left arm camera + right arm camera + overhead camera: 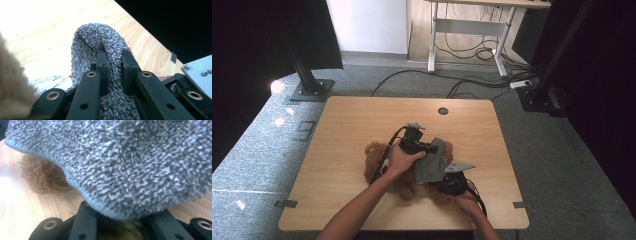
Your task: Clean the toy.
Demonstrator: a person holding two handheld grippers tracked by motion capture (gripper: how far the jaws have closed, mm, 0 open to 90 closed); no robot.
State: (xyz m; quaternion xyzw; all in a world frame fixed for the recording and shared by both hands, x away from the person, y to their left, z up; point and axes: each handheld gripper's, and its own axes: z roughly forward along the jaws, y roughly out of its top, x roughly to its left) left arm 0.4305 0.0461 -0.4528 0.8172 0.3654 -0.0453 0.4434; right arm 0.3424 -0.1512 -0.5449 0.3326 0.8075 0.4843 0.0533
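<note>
A brown teddy bear [374, 161] lies on the wooden table [347, 125], partly under a grey terry cloth [434, 162]. My left gripper [429, 147] reaches over the bear and is shut on the cloth's upper end; in the left gripper view its gripper [115, 58] pinches a fold of the cloth [95, 37]. My right gripper [441, 179] sits at the cloth's lower edge, near the table's front. In the right gripper view the cloth [125, 162] drapes over the jaws and hides their tips, with its hem running down between them. Brown fur of the bear [42, 177] shows behind.
Bare table lies left, right and behind the bear. A round cable hole [442, 111] sits near the far edge. Black stand bases [309, 90] and cables lie on the floor beyond, with a desk frame [467, 30] farther back.
</note>
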